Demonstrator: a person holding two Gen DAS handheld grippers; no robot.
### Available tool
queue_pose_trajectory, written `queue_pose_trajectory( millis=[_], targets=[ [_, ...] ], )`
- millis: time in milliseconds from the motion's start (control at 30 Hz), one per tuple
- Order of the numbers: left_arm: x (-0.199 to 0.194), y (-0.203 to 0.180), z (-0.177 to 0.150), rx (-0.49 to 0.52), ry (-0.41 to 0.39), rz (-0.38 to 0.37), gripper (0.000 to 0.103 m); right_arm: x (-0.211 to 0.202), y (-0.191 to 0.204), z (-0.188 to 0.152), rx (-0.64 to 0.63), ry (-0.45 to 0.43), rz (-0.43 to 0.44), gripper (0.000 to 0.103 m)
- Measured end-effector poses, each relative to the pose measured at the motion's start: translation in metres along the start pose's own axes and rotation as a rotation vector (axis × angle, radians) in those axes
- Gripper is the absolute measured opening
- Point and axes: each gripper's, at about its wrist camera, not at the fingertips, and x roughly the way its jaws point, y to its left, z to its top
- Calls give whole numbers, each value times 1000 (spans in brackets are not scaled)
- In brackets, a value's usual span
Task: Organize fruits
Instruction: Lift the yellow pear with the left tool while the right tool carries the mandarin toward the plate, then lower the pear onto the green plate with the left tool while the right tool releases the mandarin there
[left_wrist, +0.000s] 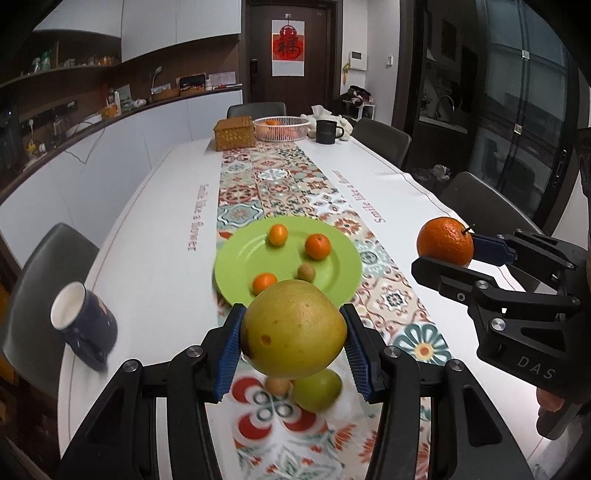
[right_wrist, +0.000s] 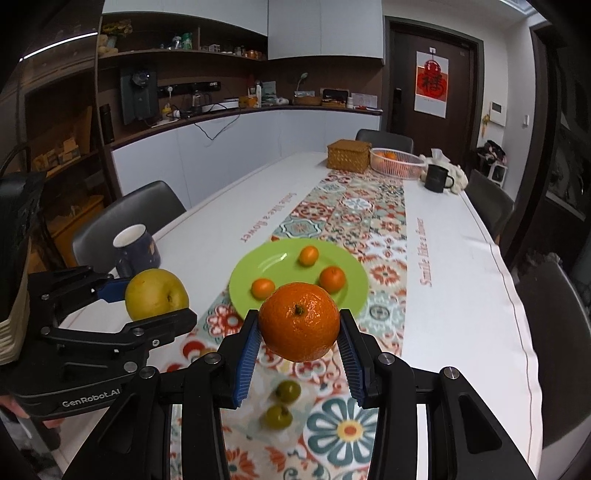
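My left gripper (left_wrist: 293, 334) is shut on a large yellow pear (left_wrist: 293, 328), held above the table runner just short of the green plate (left_wrist: 332, 275). It also shows in the right wrist view (right_wrist: 155, 299). My right gripper (right_wrist: 299, 328) is shut on a big orange (right_wrist: 299, 326), also in the air near the plate (right_wrist: 351, 291); the orange shows in the left wrist view (left_wrist: 445, 242). The plate holds three small oranges (left_wrist: 317, 246) and a small brown fruit (left_wrist: 306, 273). Two small green fruits (right_wrist: 288, 391) lie on the runner below the grippers.
A dark blue mug (left_wrist: 83, 325) stands left of the plate. At the far end are a wicker box (left_wrist: 234, 133), a white basket with oranges (left_wrist: 282, 128) and a black mug (left_wrist: 327, 131). Chairs line both sides of the table.
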Motion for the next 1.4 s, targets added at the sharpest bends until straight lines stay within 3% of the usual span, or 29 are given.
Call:
queue_pose_trajectory(
  millis=[300, 667, 933, 1133, 1233, 1400],
  targets=[
    [39, 22, 21, 18, 18, 16, 51, 43, -3, 21, -4, 9, 16, 42],
    [118, 52, 38, 42, 79, -3, 51, 130, -16, 33, 4, 113, 47, 42],
    [166, 59, 39, 55, 130, -20, 51, 172, -25, 31, 21, 155, 52, 42],
    [180, 56, 37, 51, 157, -34, 51, 181, -32, 28, 37, 154, 45, 43],
    [172, 55, 36, 51, 131, -8, 62, 175, -33, 27, 42, 130, 25, 51],
    [150, 48, 30, 60, 117, 19, 64, 151, -33, 24, 41, 86, -9, 54]
  ],
)
